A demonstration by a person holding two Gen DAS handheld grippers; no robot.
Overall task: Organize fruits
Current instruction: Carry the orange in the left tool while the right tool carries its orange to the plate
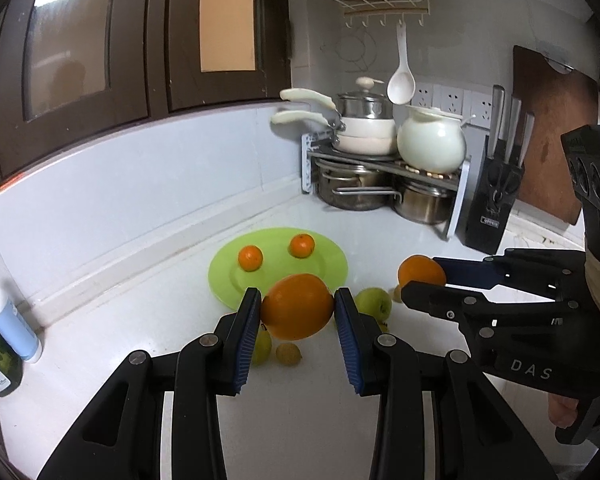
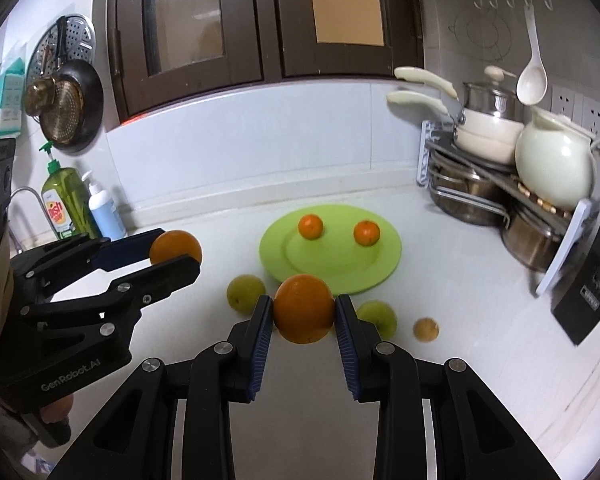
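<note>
My left gripper is shut on a large orange and holds it above the white counter, just short of the green plate. My right gripper is shut on a second large orange, also near the plate. Two small tangerines lie on the plate. Two green apples and a small brownish fruit lie on the counter before the plate. Each gripper shows in the other's view: the right one, the left one.
A pot rack with pans and a white jar stands at the back right corner, next to a black knife block. Dish soap and a white-blue bottle stand at the back left by the sink. A ladle hangs above.
</note>
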